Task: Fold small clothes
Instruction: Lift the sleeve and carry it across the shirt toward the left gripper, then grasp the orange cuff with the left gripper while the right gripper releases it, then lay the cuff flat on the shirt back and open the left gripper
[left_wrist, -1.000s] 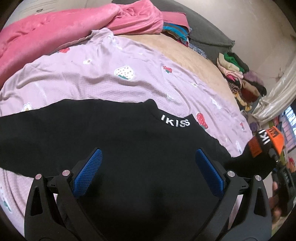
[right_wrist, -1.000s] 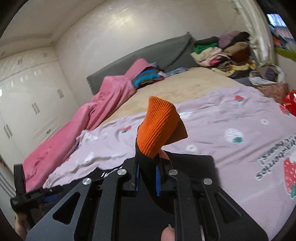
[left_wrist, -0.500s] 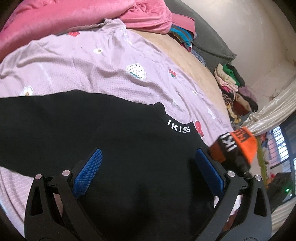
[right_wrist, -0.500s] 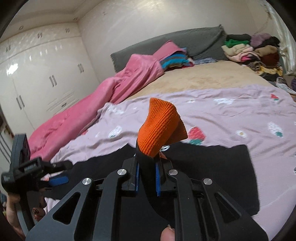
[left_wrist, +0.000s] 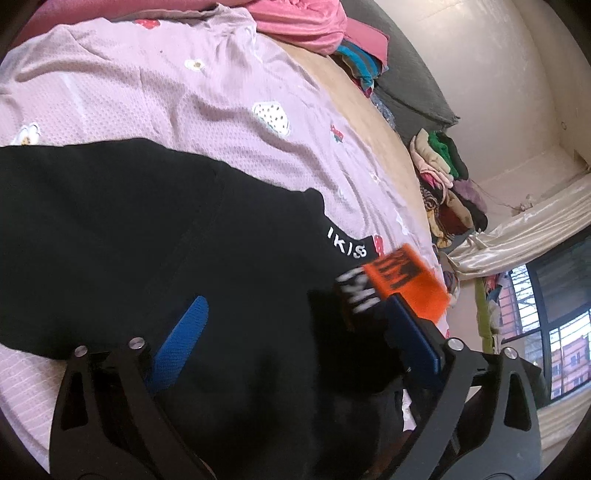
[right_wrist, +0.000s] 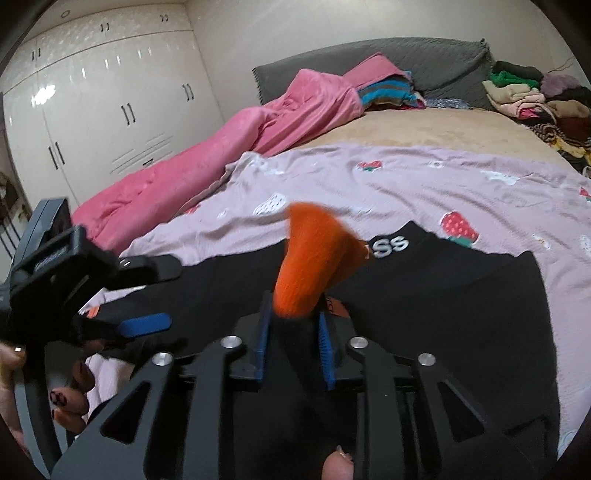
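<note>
A black sweater lies flat on the lilac strawberry sheet. White letters mark its collar. My right gripper holds one sleeve over the sweater's body, and the sleeve's orange cuff sticks up, blurred. Its jaws are opening, and the black sleeve still fills the gap between the pads. My left gripper hangs wide just above the body, left of the cuff. Its jaws are closing slightly and grip nothing.
A pink quilt lies along the bed's far left side. Piled clothes sit at the far right by the grey headboard. White wardrobes stand behind. A hand holds the left gripper.
The right gripper has carried the orange-cuffed sleeve across over the sweater's body, close to the left gripper, and its pads have parted a little. The left gripper has sunk closer to the sweater.
</note>
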